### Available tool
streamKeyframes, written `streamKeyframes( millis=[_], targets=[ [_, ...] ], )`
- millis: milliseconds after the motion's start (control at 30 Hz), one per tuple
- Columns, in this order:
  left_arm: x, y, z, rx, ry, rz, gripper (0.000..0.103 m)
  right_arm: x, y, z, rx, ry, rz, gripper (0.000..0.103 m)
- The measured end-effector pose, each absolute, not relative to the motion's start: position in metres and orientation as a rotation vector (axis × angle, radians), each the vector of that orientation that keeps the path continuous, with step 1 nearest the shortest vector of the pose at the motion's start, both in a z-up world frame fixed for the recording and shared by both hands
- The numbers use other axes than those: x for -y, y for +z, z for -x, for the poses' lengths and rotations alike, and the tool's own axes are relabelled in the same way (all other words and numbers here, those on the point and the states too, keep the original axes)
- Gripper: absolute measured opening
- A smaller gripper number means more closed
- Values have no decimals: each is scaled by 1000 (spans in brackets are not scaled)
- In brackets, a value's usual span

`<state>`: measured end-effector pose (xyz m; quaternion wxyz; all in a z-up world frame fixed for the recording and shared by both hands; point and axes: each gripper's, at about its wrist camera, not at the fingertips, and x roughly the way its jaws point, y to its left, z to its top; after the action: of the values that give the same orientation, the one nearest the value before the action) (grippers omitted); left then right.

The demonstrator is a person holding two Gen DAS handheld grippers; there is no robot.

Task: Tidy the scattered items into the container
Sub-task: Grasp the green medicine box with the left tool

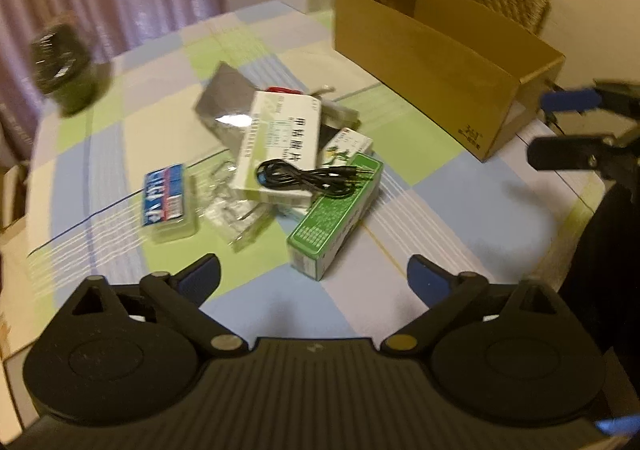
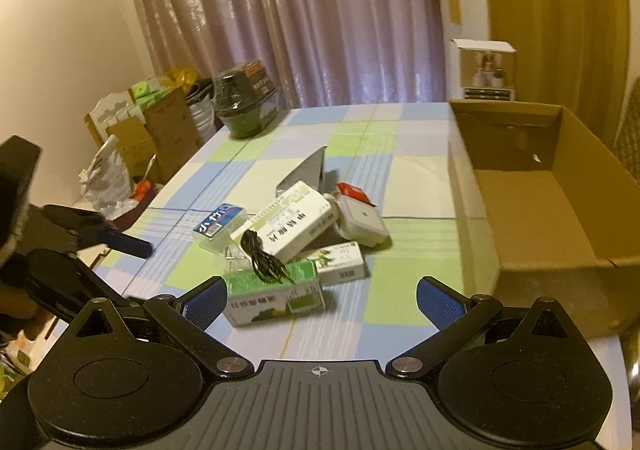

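1. Left gripper: spread wide, holding nothing, above the table.
2. Pile mid-table: green box nearest, black cable draped on top.
3. Right gripper: wide, empty, nothing packed; likely next, closing on the green box.
4. Cardboard box far right, open-topped, at the table edge; clear path across.

The table is covered by a checked cloth in blue, green and white. An open cardboard box rests at its right side. A dark round container stands at the far left corner. A white carton stands at the far right. Near the centre lies a pile: a green box, a blue-labelled clear case, a grey pouch and crumpled clear plastic.
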<state>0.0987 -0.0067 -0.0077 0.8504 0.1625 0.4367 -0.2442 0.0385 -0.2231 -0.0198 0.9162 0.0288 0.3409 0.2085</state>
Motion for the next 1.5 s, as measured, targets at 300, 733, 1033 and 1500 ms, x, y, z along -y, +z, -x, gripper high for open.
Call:
streamKeyframes(
  millis=[300, 733, 1033, 1500],
  targets=[
    [29, -57, -134, -952, -633, -491, 75, 209, -45, -67, -735, 448, 20, 103],
    [26, -72, -137, -956, -693, -498, 26, 206, -63, -76, -781, 467, 49, 103],
    [-22, -61, -110, -1014, -684, -481, 25, 180, -76, -87, -826, 523, 42, 103],
    [-14, -73, -115, -1000, -705, -507, 26, 157, -78, -105, -841, 521, -26, 103]
  ],
)
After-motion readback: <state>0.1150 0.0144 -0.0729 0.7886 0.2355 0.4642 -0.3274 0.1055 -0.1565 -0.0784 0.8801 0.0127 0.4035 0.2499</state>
